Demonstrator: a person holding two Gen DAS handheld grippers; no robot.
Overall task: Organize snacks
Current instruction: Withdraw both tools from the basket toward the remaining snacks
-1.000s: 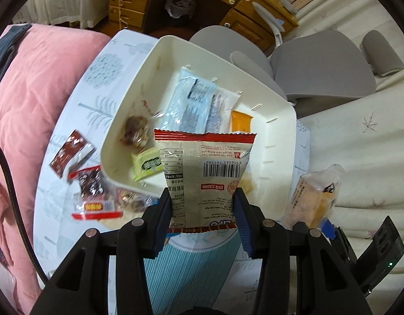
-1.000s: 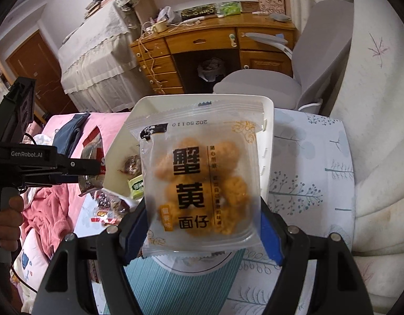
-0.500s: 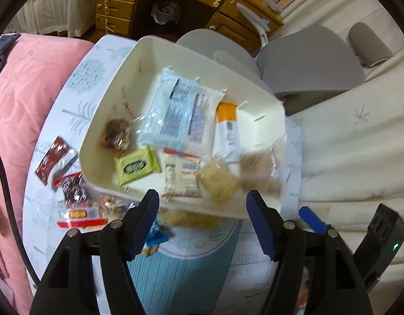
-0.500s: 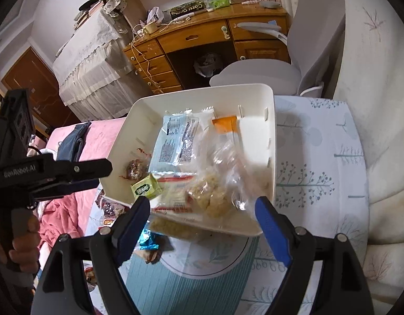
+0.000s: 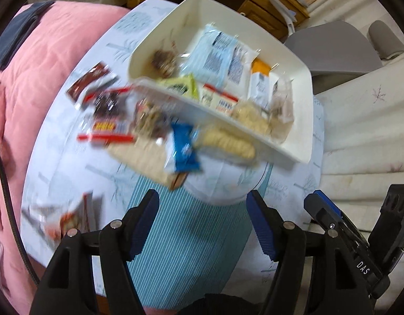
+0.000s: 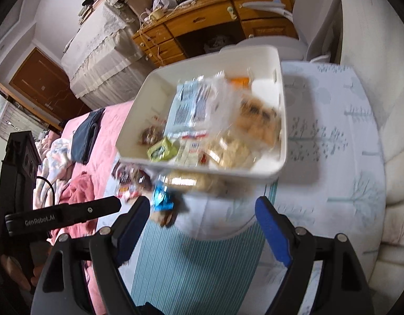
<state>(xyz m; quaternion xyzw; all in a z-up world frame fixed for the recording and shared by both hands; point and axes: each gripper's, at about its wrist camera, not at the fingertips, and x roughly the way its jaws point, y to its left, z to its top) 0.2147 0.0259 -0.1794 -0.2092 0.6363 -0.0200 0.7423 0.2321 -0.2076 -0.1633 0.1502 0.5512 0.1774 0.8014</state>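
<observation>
A white bin (image 5: 301, 120) (image 6: 279, 110) on the patterned cloth holds several snack packets, among them a pale blue one (image 5: 215, 57) (image 6: 191, 105), a green one (image 5: 180, 86) (image 6: 161, 152) and a clear bag of yellow puffs (image 6: 257, 120). More packets lie loose in front of the bin: a blue one (image 5: 183, 149) (image 6: 161, 197) and red ones (image 5: 107, 128). My left gripper (image 5: 203, 218) is open and empty, short of the bin. My right gripper (image 6: 202, 220) is open and empty too.
A pink quilt (image 5: 31, 84) lies to the left. A grey chair (image 5: 333, 50) and a wooden desk (image 6: 215, 23) stand behind the bin. Another packet (image 5: 70, 218) lies near the cloth's front left. The left gripper's body (image 6: 62, 214) shows in the right wrist view.
Both grippers let go of their packets, which now lie in the bin, and opened. Both have drawn back and away from the bin; the views are blurred by motion.
</observation>
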